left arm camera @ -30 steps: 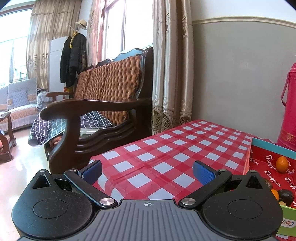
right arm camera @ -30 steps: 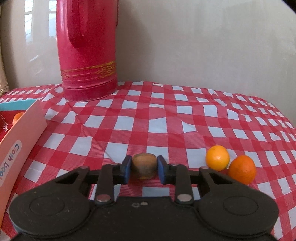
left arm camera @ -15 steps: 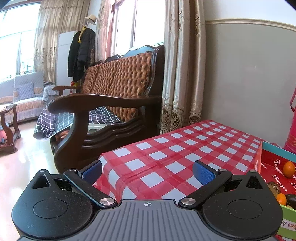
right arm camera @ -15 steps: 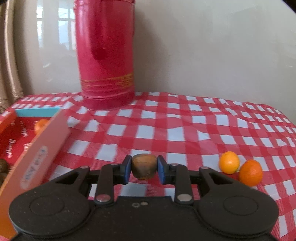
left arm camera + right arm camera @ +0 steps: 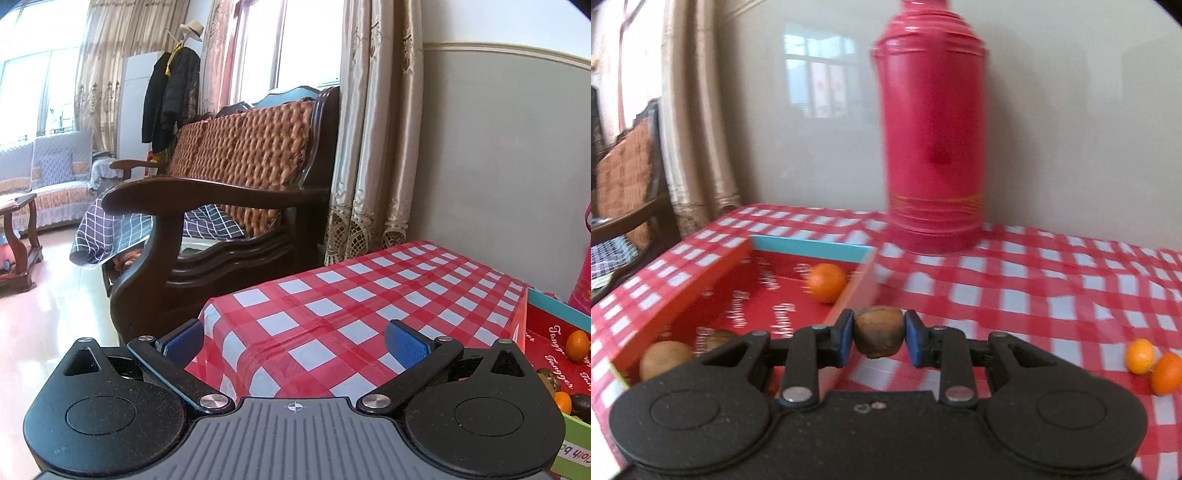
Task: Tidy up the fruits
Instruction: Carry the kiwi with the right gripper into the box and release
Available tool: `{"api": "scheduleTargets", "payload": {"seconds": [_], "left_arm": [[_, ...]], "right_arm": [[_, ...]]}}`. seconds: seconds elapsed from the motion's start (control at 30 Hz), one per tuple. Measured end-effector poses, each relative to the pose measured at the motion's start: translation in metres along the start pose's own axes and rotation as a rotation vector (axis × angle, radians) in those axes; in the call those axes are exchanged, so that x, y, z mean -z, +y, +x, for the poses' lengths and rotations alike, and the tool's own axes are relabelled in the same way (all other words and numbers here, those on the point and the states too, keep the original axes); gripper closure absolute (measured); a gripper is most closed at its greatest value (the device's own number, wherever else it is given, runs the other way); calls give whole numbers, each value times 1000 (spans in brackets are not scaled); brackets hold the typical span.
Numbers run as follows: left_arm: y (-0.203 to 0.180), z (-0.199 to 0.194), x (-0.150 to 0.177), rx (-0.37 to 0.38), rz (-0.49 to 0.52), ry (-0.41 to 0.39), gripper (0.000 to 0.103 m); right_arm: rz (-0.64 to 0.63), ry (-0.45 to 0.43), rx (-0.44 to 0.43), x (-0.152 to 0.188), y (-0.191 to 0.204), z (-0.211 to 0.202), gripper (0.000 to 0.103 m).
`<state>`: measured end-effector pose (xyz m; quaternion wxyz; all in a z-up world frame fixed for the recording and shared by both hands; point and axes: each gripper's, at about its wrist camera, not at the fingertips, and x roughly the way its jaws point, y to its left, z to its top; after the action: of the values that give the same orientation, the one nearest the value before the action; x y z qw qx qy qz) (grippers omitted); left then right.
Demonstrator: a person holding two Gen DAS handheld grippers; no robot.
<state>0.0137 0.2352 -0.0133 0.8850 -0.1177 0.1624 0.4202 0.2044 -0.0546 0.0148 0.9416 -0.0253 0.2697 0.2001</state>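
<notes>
The right gripper (image 5: 878,338) pinches a rough, brown, rounded fruit (image 5: 877,336) between blue pads at frame centre, above the box (image 5: 866,280) wall. A second ago only the box's edge showed at far left; now its glossy red inside fills the lower left, holding a smooth orange (image 5: 827,282). The left gripper (image 5: 293,343) gapes wide and empty over checked cloth (image 5: 369,291).

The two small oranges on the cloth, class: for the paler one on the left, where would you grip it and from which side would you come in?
Grip the paler orange across its round middle, coming from above. It touches the darker orange on its right, so set the fingers front and back, clear of that contact. That is a judgement from one blurred view.
</notes>
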Motion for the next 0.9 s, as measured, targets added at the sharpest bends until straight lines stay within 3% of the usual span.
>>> {"api": "scheduleTargets", "payload": {"seconds": [0.37,0.6,0.77,0.83,0.9], "left_arm": [[3,1,0,3,-4,-1,0],[1,0,0,6,0,-6,0],[-1,0,0,6,1,-9,0],[-1,-1,0,10,2,-9,0],[-2,-2,0,14,2,-9,0]], "right_arm": [[-74,44,-83,-1,57,15,82],[-71,83,-90,4,68,24,78],[-58,61,-95,4,65,18,73],[-52,42,-89,3,62,12,66],[-47,15,-87,2,58,4,47]]}}
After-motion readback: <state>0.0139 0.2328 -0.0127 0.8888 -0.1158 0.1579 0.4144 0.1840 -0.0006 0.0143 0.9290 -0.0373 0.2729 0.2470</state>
